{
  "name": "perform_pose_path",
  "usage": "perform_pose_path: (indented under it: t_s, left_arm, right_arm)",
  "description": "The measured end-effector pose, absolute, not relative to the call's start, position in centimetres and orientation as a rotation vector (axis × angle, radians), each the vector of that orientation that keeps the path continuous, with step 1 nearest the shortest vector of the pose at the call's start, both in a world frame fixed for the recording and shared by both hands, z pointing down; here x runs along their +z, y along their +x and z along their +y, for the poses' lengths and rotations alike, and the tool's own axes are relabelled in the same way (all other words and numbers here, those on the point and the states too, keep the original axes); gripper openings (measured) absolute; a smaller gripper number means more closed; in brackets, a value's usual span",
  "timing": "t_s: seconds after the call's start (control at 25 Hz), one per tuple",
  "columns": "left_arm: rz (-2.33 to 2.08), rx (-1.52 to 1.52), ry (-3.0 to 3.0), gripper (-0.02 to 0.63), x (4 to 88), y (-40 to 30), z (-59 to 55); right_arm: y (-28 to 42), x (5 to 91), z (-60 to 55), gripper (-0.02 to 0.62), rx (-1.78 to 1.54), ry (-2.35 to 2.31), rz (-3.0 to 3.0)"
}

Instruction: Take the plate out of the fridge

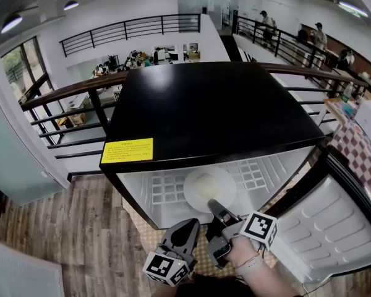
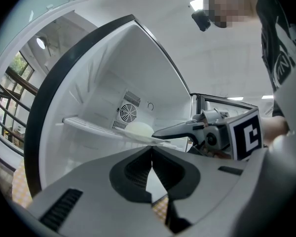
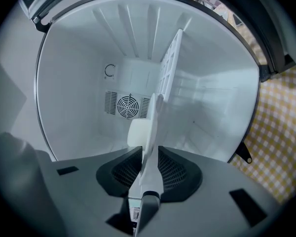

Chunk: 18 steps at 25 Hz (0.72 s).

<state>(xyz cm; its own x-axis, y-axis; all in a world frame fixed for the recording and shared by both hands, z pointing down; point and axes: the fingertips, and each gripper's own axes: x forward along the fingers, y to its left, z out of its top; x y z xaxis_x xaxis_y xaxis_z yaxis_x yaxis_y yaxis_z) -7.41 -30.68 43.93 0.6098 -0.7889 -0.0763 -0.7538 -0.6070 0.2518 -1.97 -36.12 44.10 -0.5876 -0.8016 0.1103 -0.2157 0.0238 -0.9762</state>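
A round white plate [image 1: 205, 187] lies on the white wire shelf [image 1: 161, 189] inside the small black-topped fridge [image 1: 210, 110], whose door [image 1: 328, 228] hangs open to the right. My right gripper [image 1: 213, 204] reaches into the fridge at the plate's near rim. In the right gripper view the plate [image 3: 150, 132] stands edge-on between the jaws of that gripper [image 3: 150, 154], which are slightly apart around the rim. My left gripper [image 1: 191, 223] waits just outside the fridge, shut and empty. From the left gripper view [image 2: 152, 151] I see the plate [image 2: 140, 130] and the right gripper [image 2: 160, 132] at its edge.
A yellow sticker [image 1: 127, 150] sits on the fridge top's front left corner. The fridge stands on a checkered mat [image 1: 142, 223] over wooden floor. A railing [image 1: 68, 91] runs behind it. A fan vent [image 3: 127, 105] is in the fridge's back wall.
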Motion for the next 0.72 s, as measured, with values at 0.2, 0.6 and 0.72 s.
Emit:
perform_pose_path:
  t_s: [0.2,0.6,0.72]
  left_arm:
    - [-1.277,-0.266,2.642,0.008,44.0,-7.4,-30.7]
    - [-1.277,-0.274,2.635,0.009,44.1,-7.3,-30.6]
    - [-1.274,-0.279,2.636,0.008,43.9,-7.3,-30.5]
  right_arm:
    - [-2.3,43.9,-36.3,0.074,-1.589,-1.004,1.799]
    - [-1.6,43.9,-34.9,0.067,-1.597,-0.992,1.779]
    - [-1.6,44.0,-34.8,0.067,-1.59,-0.998,1.782]
